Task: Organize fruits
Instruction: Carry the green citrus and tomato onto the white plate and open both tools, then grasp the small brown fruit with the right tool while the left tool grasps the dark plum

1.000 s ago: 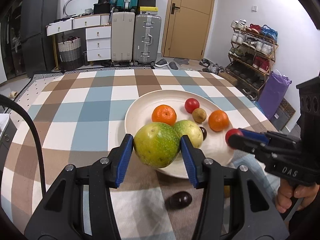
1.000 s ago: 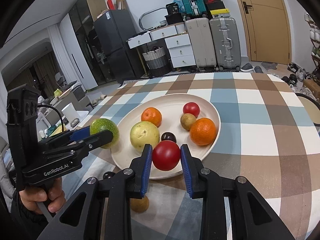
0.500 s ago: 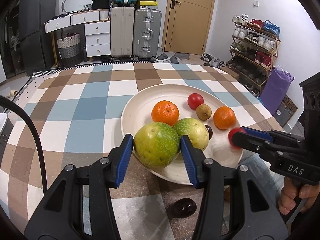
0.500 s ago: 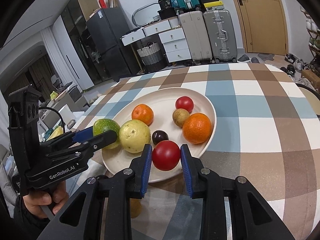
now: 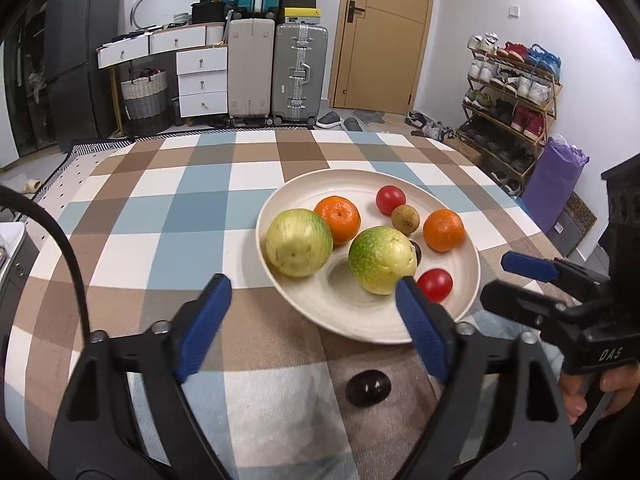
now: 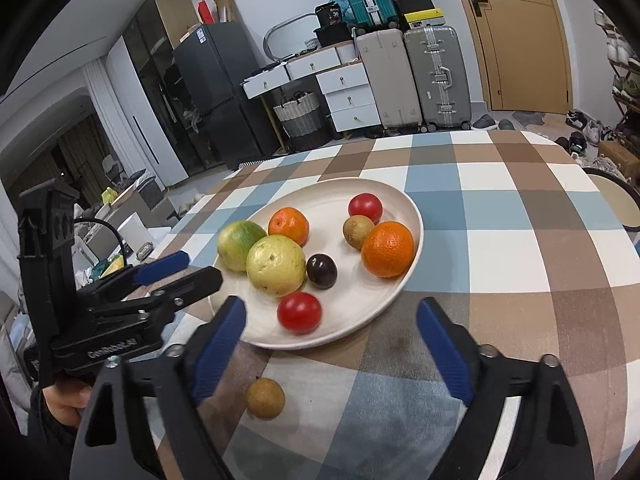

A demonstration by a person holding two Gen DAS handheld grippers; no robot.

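Two grippers, left [image 5: 312,320] and right [image 6: 332,344], hover with jaws just opened and empty at the plate [image 6: 400,292] edge, their green fruit [image 5: 380,260] and red fruit [image 6: 299,312] now resting inside it.

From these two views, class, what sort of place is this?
Probably a lived-in home, near its entrance: a wooden shoe rack, grey hard-shell suitcases beside a tan door, and a checked-cloth table.

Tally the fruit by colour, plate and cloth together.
Green-yellow: 2
Orange: 2
Red: 2
Brown: 2
Dark purple: 2
Total: 10, with 8 on the plate and 2 on the cloth.
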